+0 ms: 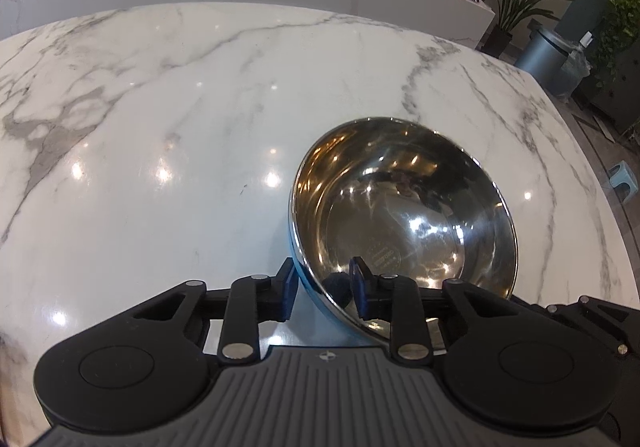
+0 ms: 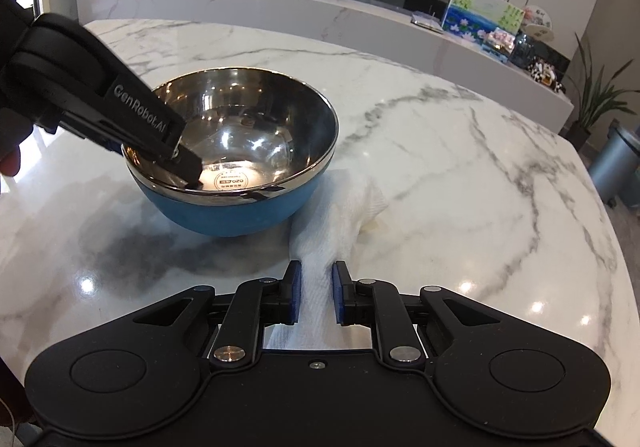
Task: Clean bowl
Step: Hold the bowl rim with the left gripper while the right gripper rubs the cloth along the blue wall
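Note:
A steel bowl point(image 1: 404, 215) with a blue outside stands on the marble table; it also shows in the right wrist view point(image 2: 240, 151). My left gripper point(image 1: 324, 289) straddles the bowl's near rim, one finger outside and one inside, and grips it; it reaches in from the left in the right wrist view point(image 2: 188, 167). My right gripper point(image 2: 316, 291) is low over the table, its jaws closed on a white cloth point(image 2: 340, 219) that lies just right of the bowl.
The marble table point(image 1: 180, 127) stretches wide on all sides. A long white counter point(image 2: 320, 19) with pictures and small items stands behind it. A grey bin point(image 2: 616, 163) and potted plants point(image 2: 592, 99) stand past the table's right edge.

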`<action>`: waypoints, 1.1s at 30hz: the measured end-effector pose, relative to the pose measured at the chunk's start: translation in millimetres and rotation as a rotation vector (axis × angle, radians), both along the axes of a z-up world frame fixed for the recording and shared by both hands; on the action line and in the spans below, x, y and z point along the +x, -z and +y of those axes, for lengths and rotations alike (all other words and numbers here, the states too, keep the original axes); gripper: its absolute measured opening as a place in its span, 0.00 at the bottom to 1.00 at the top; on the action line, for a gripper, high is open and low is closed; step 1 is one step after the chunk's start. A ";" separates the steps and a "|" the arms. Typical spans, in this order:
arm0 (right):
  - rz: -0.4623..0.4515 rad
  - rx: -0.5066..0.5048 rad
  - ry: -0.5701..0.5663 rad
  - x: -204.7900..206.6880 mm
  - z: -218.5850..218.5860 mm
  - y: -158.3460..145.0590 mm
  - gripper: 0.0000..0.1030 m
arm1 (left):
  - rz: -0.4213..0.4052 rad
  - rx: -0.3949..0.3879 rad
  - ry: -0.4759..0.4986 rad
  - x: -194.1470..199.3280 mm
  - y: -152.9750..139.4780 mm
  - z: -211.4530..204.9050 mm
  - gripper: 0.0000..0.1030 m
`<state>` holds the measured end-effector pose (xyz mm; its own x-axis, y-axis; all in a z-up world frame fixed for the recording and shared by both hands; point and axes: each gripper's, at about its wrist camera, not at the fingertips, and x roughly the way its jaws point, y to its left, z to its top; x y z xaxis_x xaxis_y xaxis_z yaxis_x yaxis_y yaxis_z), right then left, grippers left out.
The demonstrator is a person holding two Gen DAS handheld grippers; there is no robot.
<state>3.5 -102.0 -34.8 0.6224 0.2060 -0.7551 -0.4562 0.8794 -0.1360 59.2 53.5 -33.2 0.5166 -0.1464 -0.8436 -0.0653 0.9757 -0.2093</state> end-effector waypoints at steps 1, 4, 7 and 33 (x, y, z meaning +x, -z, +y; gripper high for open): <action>-0.004 0.000 0.003 -0.6 -0.3 -0.6 0.12 | 0.001 -0.001 0.000 -0.3 -0.1 0.1 0.24; -0.024 0.006 0.017 -4.3 -2.7 -4.8 0.12 | 0.002 -0.002 0.000 -1.3 -0.4 -0.1 0.24; -0.061 0.019 0.036 -8.4 -5.7 -12.6 0.12 | 0.004 -0.002 -0.001 -1.7 -0.6 -0.2 0.24; -0.063 0.006 0.000 -4.4 13.0 -4.1 0.12 | 0.024 -0.023 0.003 -6.2 -1.1 -10.4 0.28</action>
<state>-0.9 -89.0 -30.8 0.6690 0.2102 -0.7130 -0.4466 0.8804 -0.1594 53.0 43.1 -32.1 0.4962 -0.1676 -0.8519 -0.0680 0.9707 -0.2306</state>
